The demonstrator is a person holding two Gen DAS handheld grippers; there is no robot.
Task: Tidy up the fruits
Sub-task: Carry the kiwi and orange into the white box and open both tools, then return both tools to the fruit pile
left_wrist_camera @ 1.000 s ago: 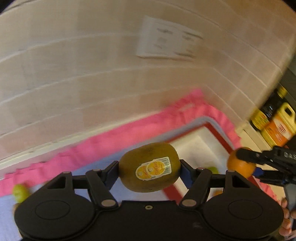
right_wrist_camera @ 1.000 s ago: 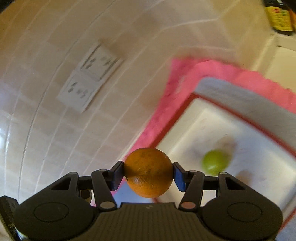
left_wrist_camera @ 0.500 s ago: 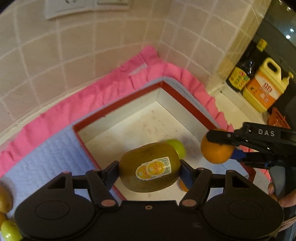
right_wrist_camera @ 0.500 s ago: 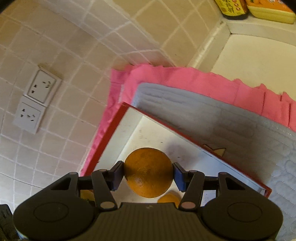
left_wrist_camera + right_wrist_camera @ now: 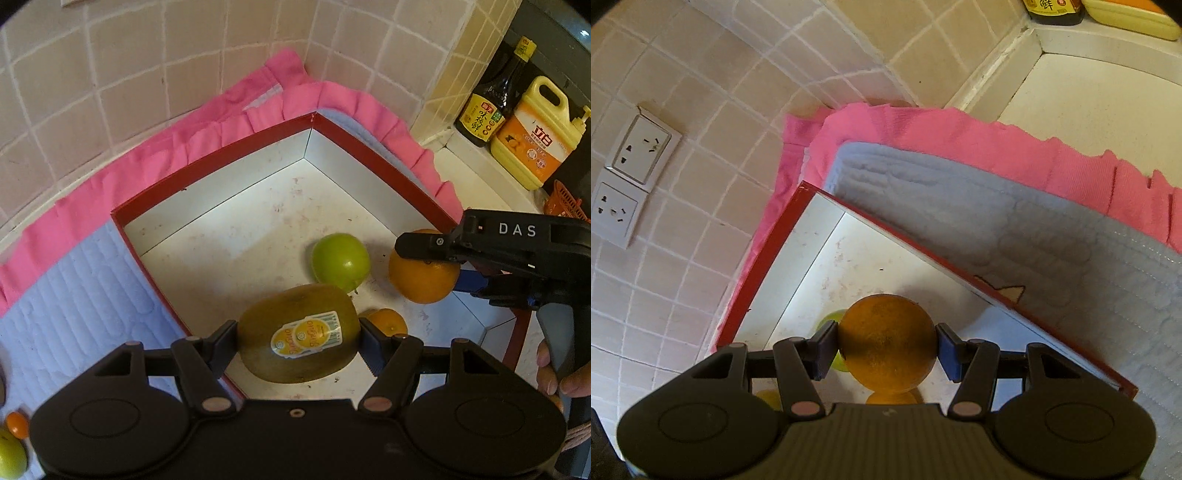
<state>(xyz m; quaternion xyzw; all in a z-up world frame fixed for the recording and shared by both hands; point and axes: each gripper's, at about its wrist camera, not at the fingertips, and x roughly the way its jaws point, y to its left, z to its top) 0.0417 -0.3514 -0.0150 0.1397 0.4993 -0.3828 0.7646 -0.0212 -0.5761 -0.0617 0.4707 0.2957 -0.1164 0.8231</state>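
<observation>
while a green fruit (image 5: 340,261) and small orange (image 5: 386,320) are lying in the red box (image 5: 380,151), the left gripper (image 5: 298,341) is clamping a kiwi (image 5: 298,332) and the right gripper (image 5: 886,349) an orange (image 5: 886,343), both awaiting release; strays are waiting outside.

apple (image 5: 340,261) in box (image 5: 373,149) | box on mat (image 5: 66,295) | bottles (image 5: 491,107) right

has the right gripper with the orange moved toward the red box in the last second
Yes. In the left wrist view the right gripper with its orange now sits over the red box floor, beside the green fruit.

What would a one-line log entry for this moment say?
left gripper: holds kiwi | right gripper: holds orange | both above red box
</observation>
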